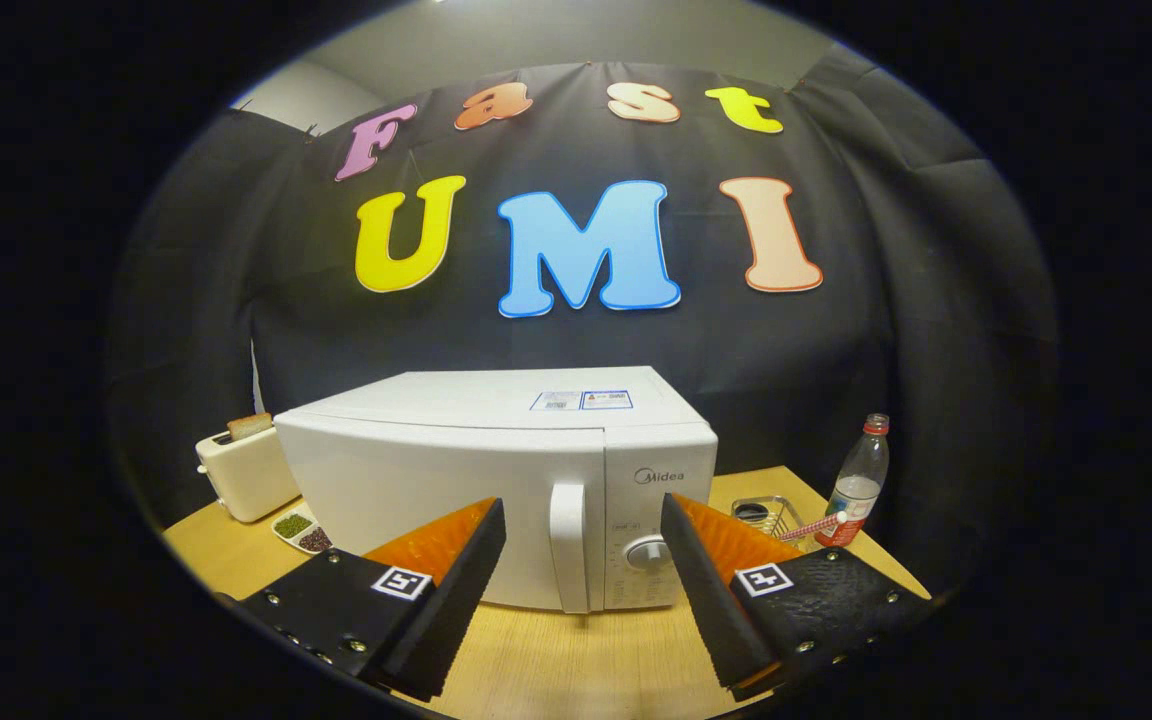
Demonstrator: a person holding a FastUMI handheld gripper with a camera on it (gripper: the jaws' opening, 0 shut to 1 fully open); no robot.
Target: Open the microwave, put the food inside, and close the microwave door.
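On the wooden table [556,665], from left to right: a white toaster [246,478] with a slice of bread [249,426] standing in its slot, a small divided dish [302,531] holding green and dark contents just in front of it, the white microwave [496,470], a wire rack [774,513], and a clear plastic bottle [860,478] with a red cap. The gripper [584,530] has its fingers spread wide and holds nothing. The microwave door is closed; its vertical handle [569,545] stands upright beside the control panel with the dial [648,551], and lies just ahead of the fingers, roughly midway between the two tips, apart from both. Judged from this layout, the first step, opening the door, is in hand and not yet done. The next move calls for advancing until the fingers straddle the handle, closing on it, then pulling along the door's swing arc. Which item serves as the food cannot be told; the bread and the dish are candidates
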